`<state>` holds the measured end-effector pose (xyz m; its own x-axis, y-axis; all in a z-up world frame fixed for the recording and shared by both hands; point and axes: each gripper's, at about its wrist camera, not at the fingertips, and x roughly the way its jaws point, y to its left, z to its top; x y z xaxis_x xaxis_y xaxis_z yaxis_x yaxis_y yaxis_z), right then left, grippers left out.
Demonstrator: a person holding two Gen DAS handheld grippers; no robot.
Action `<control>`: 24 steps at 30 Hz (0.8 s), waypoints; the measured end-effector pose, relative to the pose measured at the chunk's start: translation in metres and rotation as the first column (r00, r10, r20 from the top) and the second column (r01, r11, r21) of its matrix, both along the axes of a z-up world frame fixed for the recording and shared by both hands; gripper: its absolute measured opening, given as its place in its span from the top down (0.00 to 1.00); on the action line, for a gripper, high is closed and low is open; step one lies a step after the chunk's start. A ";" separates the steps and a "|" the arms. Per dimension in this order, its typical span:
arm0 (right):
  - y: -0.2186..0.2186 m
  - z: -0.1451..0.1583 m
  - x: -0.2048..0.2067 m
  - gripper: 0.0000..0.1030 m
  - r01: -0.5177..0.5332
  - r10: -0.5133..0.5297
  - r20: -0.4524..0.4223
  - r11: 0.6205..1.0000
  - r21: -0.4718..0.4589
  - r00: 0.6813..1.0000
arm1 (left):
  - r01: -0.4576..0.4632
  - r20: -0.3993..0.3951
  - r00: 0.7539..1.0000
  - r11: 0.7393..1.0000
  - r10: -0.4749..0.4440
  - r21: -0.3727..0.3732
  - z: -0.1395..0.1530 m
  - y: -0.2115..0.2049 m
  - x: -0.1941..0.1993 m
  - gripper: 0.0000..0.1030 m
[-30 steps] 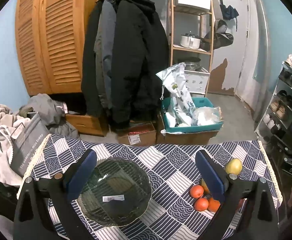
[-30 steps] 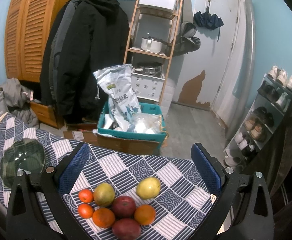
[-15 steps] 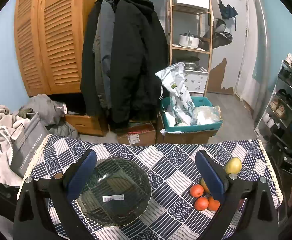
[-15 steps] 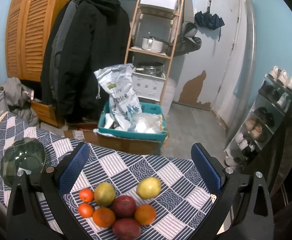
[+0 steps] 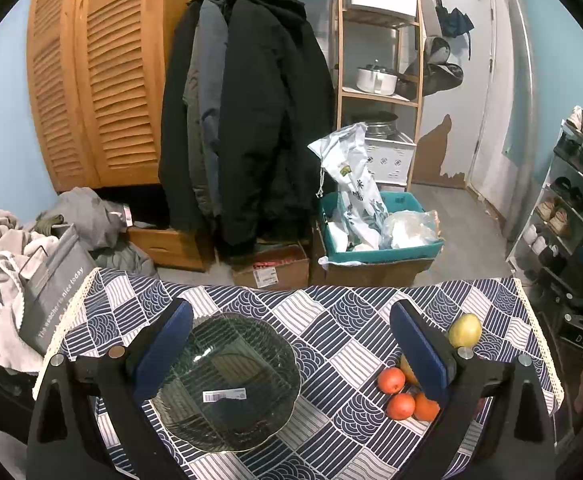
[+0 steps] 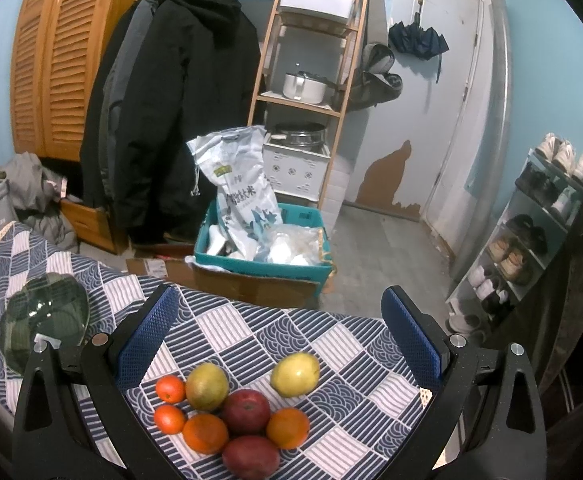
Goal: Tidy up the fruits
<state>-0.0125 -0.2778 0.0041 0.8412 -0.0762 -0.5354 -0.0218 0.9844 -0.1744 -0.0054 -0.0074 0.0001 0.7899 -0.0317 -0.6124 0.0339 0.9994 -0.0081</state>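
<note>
Right hand-held gripper (image 6: 279, 336): spread wide, holding nothing, poised above the fruit pile.
Left hand-held gripper (image 5: 291, 352): also spread and empty, framing the glass plate (image 5: 227, 384).
Fruit pile: two red apples (image 6: 246, 411), oranges (image 6: 205, 433), two small tangerines (image 6: 170, 389) and a greenish mango (image 6: 207, 386) sit touching each other near the surface's right edge; a yellow fruit (image 6: 295, 373) lies just beside them.
Plate: empty, bearing a sticker, toward the surface's left side, well apart from the fruit.
Risk, rolling: lifting one packed fruit may, I judge, nudge its neighbours toward the near or right edge of the cloth-covered surface (image 6: 227, 328).
Risk, plate: glass looks slippery; a dropped fruit could skid it.
Hidden: the nearest apple is partly cut off; the left view's finger covers several fruits.
</note>
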 end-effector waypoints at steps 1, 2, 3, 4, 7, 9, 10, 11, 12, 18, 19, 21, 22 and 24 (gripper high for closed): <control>0.000 0.000 0.000 0.03 -0.001 0.001 0.000 1.000 0.000 1.000 | -0.001 0.001 1.000 1.000 0.001 0.001 0.000 0.000 0.000 0.03; 0.000 0.000 0.000 0.03 -0.001 0.001 0.000 1.000 0.001 1.000 | -0.001 0.001 1.000 1.000 0.001 0.001 0.000 0.000 0.000 0.03; 0.000 0.000 0.000 0.03 -0.001 0.001 0.001 1.000 0.001 1.000 | 0.000 0.000 1.000 1.000 0.000 -0.002 0.000 0.001 0.000 0.03; 0.000 0.000 0.000 0.03 -0.001 0.001 0.001 1.000 0.000 1.000 | 0.001 0.000 1.000 1.000 -0.001 -0.003 0.000 0.000 0.000 0.03; 0.001 0.000 0.001 0.03 -0.001 0.001 0.001 1.000 -0.002 1.000 | 0.001 -0.001 1.000 1.000 -0.001 -0.001 0.000 0.000 0.001 0.03; 0.001 0.000 0.001 0.03 0.000 0.000 -0.001 1.000 -0.001 1.000 | 0.002 -0.002 1.000 1.000 -0.002 -0.001 -0.001 -0.001 -0.001 0.03; -0.002 -0.001 0.000 0.03 -0.002 0.002 -0.001 1.000 -0.002 1.000 | 0.003 -0.002 1.000 1.000 -0.003 -0.002 -0.001 -0.002 -0.001 0.03; -0.002 -0.001 0.000 0.03 -0.002 0.002 -0.001 1.000 -0.002 1.000 | 0.002 -0.002 1.000 1.000 -0.002 -0.001 0.000 -0.001 -0.001 0.03; -0.002 -0.001 0.000 0.03 -0.002 0.002 -0.001 1.000 -0.003 1.000 | 0.002 -0.002 1.000 1.000 -0.002 0.000 0.000 -0.001 0.000 0.03; -0.001 -0.001 0.000 0.03 -0.002 0.002 -0.002 1.000 -0.005 1.000 | 0.003 -0.005 1.000 1.000 -0.003 0.001 -0.001 -0.002 0.000 0.03; -0.001 -0.001 0.000 0.03 -0.002 0.002 -0.002 1.000 -0.005 1.000 | 0.004 -0.005 1.000 1.000 -0.004 0.002 -0.001 -0.003 -0.001 0.03; -0.001 0.000 0.000 0.03 -0.001 0.001 -0.001 1.000 -0.005 1.000 | 0.005 -0.005 1.000 1.000 -0.005 0.001 -0.002 -0.003 0.000 0.03; -0.001 -0.001 0.000 0.03 -0.001 0.001 -0.002 1.000 -0.005 1.000 | 0.005 -0.005 1.000 1.000 -0.005 0.001 -0.002 -0.003 0.000 0.03; -0.001 -0.003 0.000 0.03 0.000 0.000 -0.002 1.000 -0.005 1.000 | 0.005 -0.006 1.000 1.000 -0.005 -0.001 -0.002 -0.003 0.000 0.03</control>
<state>-0.0123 -0.2791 0.0015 0.8401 -0.0794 -0.5366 -0.0218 0.9835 -0.1797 -0.0059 -0.0108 -0.0017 0.7863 -0.0362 -0.6168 0.0388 0.9992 -0.0092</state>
